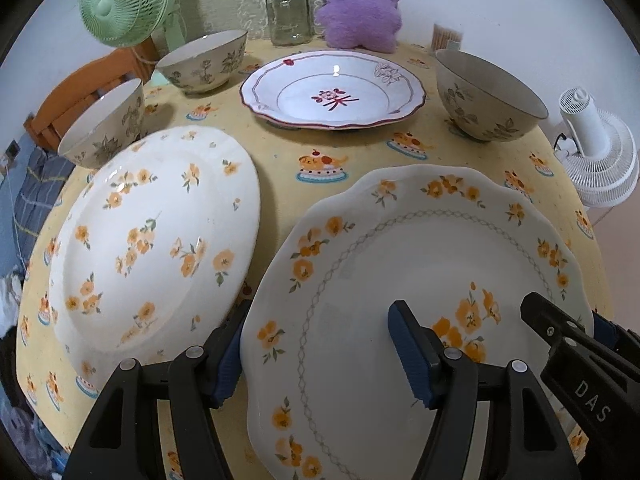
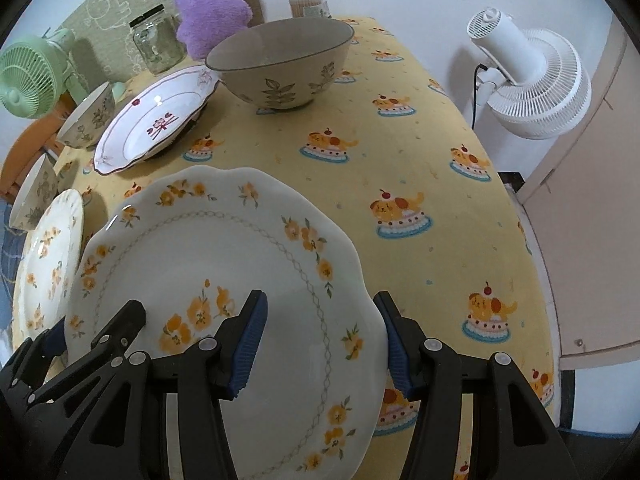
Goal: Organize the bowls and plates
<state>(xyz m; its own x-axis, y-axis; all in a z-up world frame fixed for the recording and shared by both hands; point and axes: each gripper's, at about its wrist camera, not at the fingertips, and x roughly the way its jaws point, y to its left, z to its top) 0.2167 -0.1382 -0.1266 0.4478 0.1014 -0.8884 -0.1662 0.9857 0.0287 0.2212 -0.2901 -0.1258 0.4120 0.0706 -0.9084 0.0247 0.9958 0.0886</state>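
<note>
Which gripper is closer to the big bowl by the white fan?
Right. The right gripper straddles the scalloped plate's edge facing that bowl; the left gripper straddles the opposite edge.

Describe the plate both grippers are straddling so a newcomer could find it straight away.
On the yellow tablecloth, look at the near edge, right of the round flowered plate. The scalloped plate there has a wavy rim, orange flowers and a grey chain ring inside; its round neighbour has no ring, and the far plate is red-trimmed.
</note>
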